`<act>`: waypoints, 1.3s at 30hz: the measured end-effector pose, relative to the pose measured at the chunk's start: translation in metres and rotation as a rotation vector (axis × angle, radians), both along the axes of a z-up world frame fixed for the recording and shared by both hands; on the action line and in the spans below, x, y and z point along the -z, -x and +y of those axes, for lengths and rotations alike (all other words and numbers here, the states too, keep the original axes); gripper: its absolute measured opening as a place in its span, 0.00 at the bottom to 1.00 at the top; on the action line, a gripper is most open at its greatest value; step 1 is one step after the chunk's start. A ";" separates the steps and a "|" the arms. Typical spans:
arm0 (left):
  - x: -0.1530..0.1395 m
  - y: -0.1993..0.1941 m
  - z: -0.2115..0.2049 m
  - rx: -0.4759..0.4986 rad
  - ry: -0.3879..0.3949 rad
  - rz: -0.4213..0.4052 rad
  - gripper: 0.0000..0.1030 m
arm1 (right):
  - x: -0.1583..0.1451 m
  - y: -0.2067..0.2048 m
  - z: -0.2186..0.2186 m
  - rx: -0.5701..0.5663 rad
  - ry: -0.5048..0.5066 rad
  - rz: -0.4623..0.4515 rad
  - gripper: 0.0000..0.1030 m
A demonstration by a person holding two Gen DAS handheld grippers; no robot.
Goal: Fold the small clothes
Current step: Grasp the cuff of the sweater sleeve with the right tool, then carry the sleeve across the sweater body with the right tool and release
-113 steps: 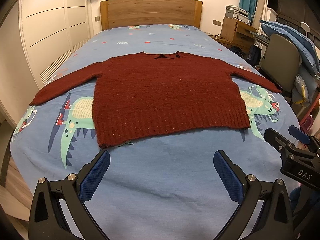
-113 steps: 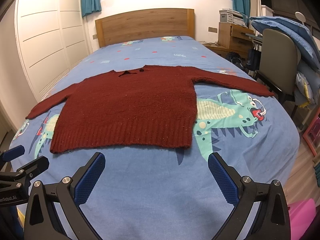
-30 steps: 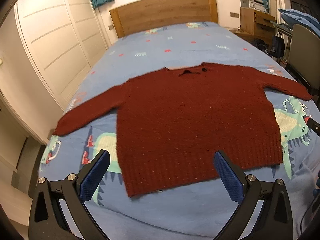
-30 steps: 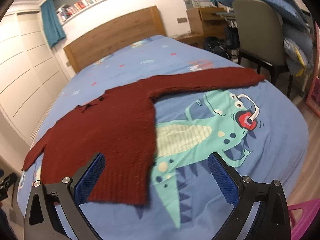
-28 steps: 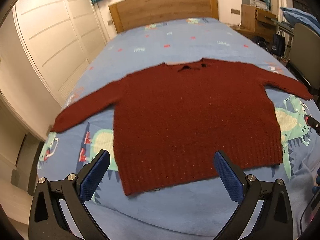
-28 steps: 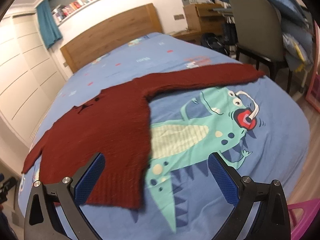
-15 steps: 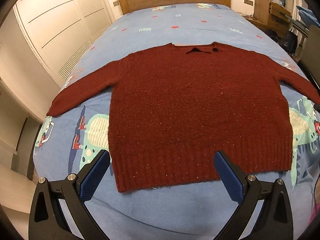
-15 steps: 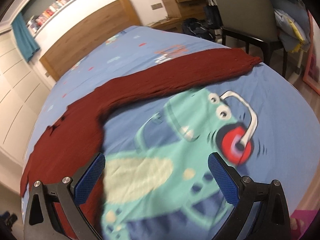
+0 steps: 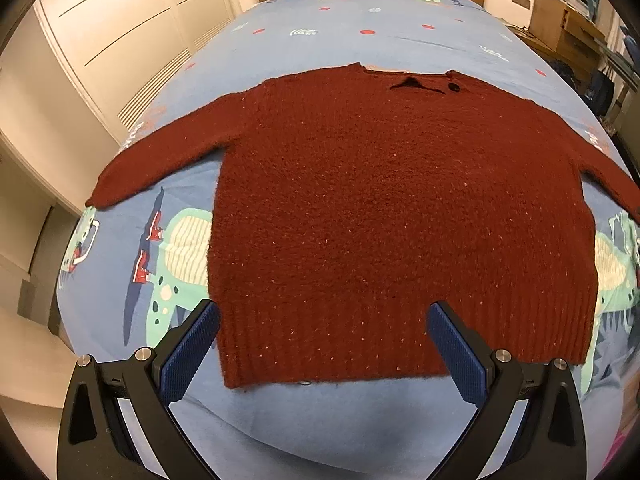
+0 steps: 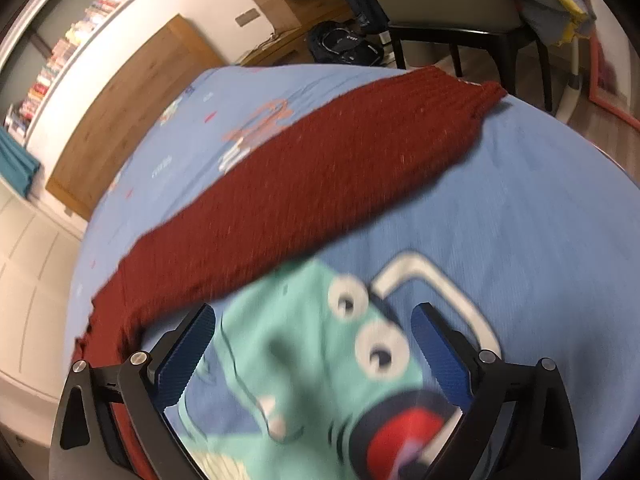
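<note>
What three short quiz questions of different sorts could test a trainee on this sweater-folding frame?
1. True or false: the red sweater lies spread flat on the bed, both sleeves stretched outward.
2. Multiple choice: the left gripper is (a) shut on the hem, (b) open above the sweater's bottom hem, (c) open over a pillow.
3. Short answer: in the right wrist view, what does the right gripper hang over, and which part of the sweater lies just beyond it?

Key:
1. True.
2. b.
3. The green cartoon dinosaur print on the sheet; the sweater's sleeve, whose cuff reaches toward the bed edge near the chair.
</note>
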State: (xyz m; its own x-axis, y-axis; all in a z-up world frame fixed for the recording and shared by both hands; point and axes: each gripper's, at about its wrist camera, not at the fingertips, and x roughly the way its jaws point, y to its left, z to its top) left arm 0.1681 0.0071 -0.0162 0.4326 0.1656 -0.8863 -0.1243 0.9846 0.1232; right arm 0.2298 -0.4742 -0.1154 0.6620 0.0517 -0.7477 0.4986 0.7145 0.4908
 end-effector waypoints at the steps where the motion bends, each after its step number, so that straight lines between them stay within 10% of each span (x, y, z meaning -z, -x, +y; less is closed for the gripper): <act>1: 0.000 -0.001 0.001 -0.005 0.000 -0.001 0.99 | 0.001 -0.004 -0.006 0.013 -0.014 -0.009 0.94; 14: 0.002 -0.009 0.011 -0.029 0.035 -0.018 0.99 | 0.008 -0.042 -0.065 0.159 -0.136 -0.114 0.88; 21: 0.005 -0.015 0.017 -0.037 0.087 -0.002 0.99 | 0.025 -0.039 -0.092 0.289 -0.251 -0.126 0.25; 24: 0.008 -0.016 0.021 -0.045 0.101 0.018 0.99 | 0.027 -0.039 -0.100 0.303 -0.296 -0.130 0.13; 39: 0.008 -0.012 0.063 -0.095 0.224 0.024 0.99 | -0.038 -0.073 -0.054 0.130 -0.305 -0.252 0.09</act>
State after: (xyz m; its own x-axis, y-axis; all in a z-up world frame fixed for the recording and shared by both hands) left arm 0.1805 0.0700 -0.0238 0.4032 0.0027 -0.9151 -0.2175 0.9716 -0.0930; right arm 0.3030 -0.5282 -0.0775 0.8380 0.1495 -0.5248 0.4124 0.4562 0.7885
